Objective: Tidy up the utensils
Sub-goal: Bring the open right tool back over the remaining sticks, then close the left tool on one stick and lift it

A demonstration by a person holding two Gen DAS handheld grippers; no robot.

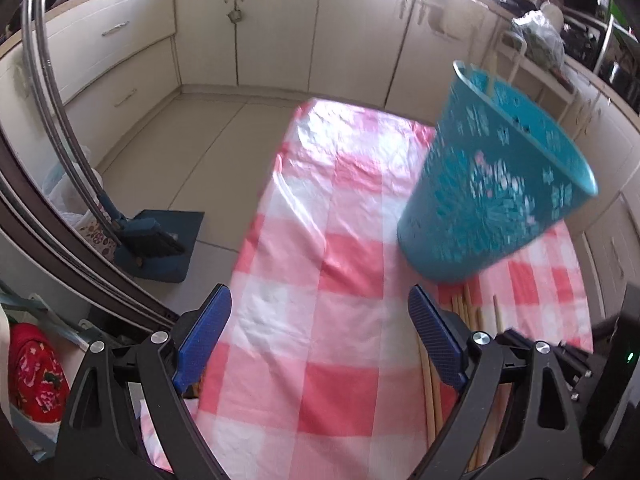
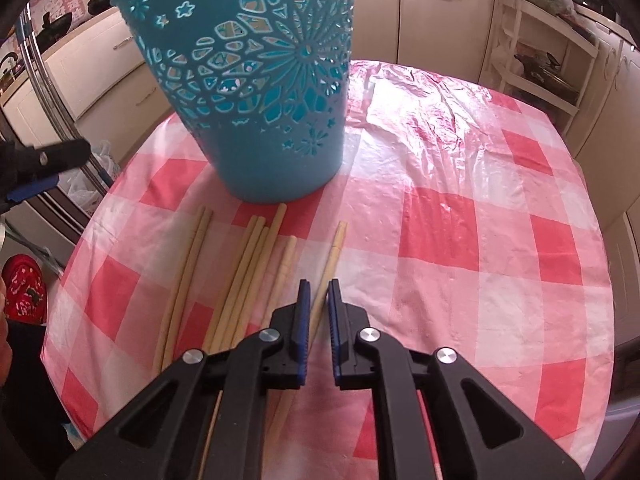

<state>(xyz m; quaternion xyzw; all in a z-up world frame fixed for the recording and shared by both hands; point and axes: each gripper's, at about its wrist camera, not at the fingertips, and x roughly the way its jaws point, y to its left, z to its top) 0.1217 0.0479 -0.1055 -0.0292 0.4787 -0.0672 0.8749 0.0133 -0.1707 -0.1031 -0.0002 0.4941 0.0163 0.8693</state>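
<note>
A teal cut-out plastic basket (image 2: 260, 92) stands on the pink checked tablecloth (image 2: 460, 220); it also shows in the left wrist view (image 1: 492, 176), with one chopstick (image 1: 490, 74) sticking up inside it. Several wooden chopsticks (image 2: 244, 272) lie side by side on the cloth in front of the basket. My right gripper (image 2: 318, 292) is nearly closed around the rightmost chopstick (image 2: 332, 252), jaws on either side of it. My left gripper (image 1: 320, 312) is wide open and empty over the table's left part, chopsticks (image 1: 468, 312) to its right.
Cream kitchen cabinets (image 1: 280, 28) line the far walls. A white shelf rack (image 2: 536, 56) stands beyond the table on the right. A dustpan and broom (image 1: 156, 236) sit on the floor at left. The table edge (image 1: 256, 208) drops off to the left.
</note>
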